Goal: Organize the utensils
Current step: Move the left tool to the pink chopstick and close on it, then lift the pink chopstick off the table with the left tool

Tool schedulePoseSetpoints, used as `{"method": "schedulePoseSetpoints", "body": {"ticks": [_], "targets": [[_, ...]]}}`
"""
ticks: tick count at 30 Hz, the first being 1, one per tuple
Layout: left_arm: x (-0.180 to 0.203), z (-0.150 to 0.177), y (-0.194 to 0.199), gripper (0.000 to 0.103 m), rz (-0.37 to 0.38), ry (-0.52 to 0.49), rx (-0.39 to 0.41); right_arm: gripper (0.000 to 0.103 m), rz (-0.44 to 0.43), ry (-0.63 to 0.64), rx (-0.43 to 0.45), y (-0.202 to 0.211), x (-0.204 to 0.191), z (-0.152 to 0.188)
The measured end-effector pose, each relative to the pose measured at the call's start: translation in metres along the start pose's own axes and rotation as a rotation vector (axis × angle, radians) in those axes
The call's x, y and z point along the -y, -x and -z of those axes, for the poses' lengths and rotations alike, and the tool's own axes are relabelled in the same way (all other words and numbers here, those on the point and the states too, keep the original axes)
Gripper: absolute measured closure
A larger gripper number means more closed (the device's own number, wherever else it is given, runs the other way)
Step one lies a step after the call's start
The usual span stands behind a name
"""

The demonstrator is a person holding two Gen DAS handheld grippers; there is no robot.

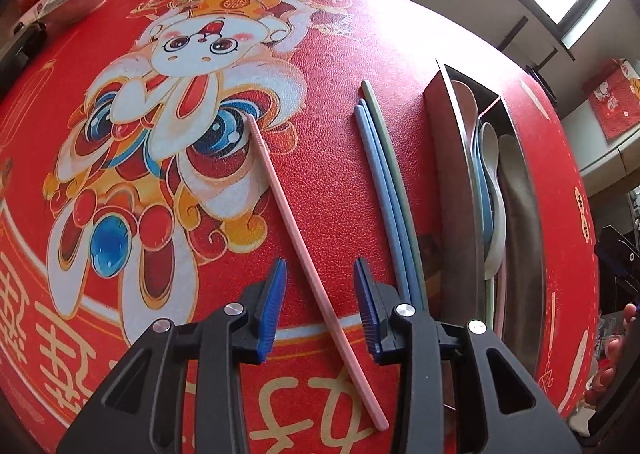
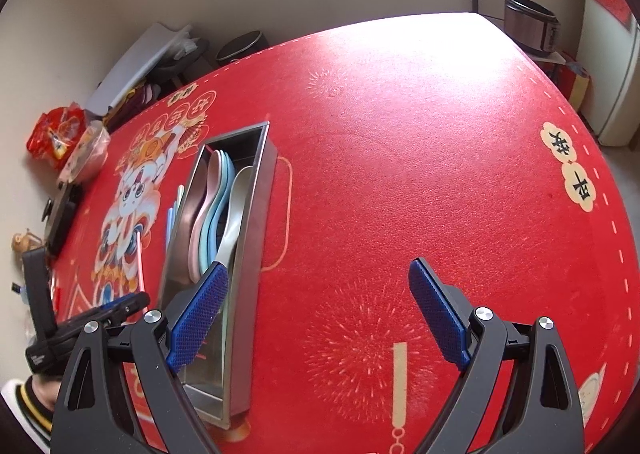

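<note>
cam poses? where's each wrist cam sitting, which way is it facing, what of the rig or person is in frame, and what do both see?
Left wrist: low over the red tablecloth, looking along the open left gripper at the pink chopstick passing between its fingers; fingertips show at right.
Right wrist: higher, right of the metal tray, open right gripper facing across the table; the left gripper and a sleeve show at left.
Shared: tray, spoons, pink chopstick.

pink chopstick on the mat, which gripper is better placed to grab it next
Left. The left gripper is open with the pink chopstick running between its fingers. The right gripper hangs open over bare mat beside the metal tray.
</note>
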State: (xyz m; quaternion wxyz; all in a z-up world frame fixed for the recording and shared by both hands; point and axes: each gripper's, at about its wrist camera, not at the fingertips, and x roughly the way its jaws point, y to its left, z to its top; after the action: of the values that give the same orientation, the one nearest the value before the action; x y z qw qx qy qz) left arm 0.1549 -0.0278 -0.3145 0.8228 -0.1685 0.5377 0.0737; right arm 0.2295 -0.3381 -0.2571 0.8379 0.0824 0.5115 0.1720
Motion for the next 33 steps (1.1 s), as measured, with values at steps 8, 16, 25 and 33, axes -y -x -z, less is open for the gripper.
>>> {"method": "schedulePoseSetpoints", "body": {"ticks": [8,16,25,33], "targets": [[0.015,-0.008,-0.007,0.069,-0.102,-0.068,0.052,0.015,-0.005,-0.013,0.002,0.004,0.004,0.005],[0.020,-0.003,-0.008,0.071,-0.134,-0.114,0.056,0.015,-0.067,-0.065,-0.015,0.002,0.009,0.011],[0.007,0.008,0.001,0.096,-0.127,-0.063,0.040,0.015,-0.094,-0.035,-0.052,-0.003,0.003,0.021],[-0.014,0.028,0.014,0.097,-0.082,-0.047,0.025,0.015,-0.099,0.011,-0.080,-0.007,-0.021,0.034]]}}
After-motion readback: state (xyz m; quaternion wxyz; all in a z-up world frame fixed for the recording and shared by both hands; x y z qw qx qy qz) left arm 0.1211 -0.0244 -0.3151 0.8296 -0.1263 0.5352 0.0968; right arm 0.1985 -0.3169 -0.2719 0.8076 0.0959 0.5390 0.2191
